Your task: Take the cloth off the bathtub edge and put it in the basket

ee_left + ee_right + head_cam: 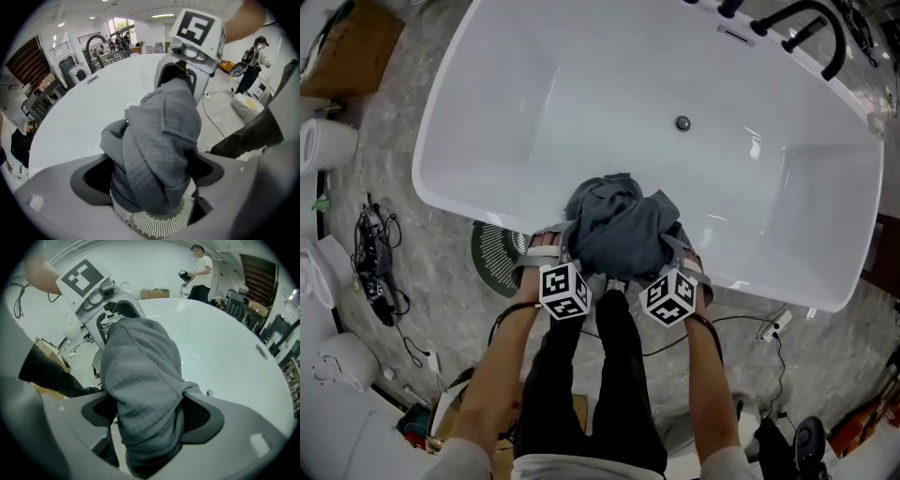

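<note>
Cloth (617,230) lump spans left-right between left gripper (150,173) and right gripper (147,413), hiding their tips; the 2 claws gape wide, unpinching; basket (492,258) mostly hidden.

Cloth (619,230): grey woven fabric, matt, finely ribbed, soft folds.
Bathtub (534,94): white, smooth, glossy shell with highlights.
Faucet (837,47): black, matt finish.
Floor (422,244): grey mottled stone look, low sheen.

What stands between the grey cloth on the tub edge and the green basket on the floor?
Nothing visible does. The cloth sits bunched on the tub's near edge, between the left tool and the right tool. The basket stands on the floor just below that edge, partly tucked under the rim.
</note>
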A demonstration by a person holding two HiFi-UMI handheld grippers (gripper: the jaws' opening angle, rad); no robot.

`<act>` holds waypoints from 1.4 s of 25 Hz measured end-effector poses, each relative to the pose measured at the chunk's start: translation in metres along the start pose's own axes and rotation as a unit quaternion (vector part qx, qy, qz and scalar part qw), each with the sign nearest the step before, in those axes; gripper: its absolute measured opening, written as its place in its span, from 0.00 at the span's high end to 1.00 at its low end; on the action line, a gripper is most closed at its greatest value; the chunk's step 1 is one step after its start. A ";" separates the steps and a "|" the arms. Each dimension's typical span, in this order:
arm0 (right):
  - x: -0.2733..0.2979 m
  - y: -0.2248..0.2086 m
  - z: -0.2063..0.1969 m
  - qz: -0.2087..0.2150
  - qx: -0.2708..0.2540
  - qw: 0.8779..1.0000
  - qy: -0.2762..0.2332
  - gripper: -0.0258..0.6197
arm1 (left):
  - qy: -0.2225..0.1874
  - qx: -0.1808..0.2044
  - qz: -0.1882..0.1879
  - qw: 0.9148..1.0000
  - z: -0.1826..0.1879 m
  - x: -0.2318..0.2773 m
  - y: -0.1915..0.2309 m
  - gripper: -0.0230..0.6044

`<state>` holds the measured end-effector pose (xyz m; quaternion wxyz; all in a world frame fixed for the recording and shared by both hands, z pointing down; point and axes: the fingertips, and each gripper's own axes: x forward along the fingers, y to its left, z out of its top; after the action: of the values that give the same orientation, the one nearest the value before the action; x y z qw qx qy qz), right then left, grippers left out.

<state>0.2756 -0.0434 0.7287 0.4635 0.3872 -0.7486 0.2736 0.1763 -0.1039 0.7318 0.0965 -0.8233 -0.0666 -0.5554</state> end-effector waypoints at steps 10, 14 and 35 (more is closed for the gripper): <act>-0.018 0.017 0.044 -0.048 -0.046 0.997 -0.045 0.61 | -0.071 -0.057 0.055 0.994 0.039 -0.013 0.002 0.31; -0.041 0.017 0.069 -0.053 0.040 0.990 -0.125 0.83 | -0.149 -0.132 0.040 0.979 0.053 -0.042 0.001 0.52; -0.046 0.155 0.248 0.088 0.187 0.931 -0.302 0.85 | -0.276 -0.384 0.139 0.870 -0.121 -0.192 0.007 0.66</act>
<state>0.0396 -0.1338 0.5754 0.1086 0.4635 -0.8197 0.3186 -0.0027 -0.1394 0.5971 -0.1736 -0.9159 0.2430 -0.2683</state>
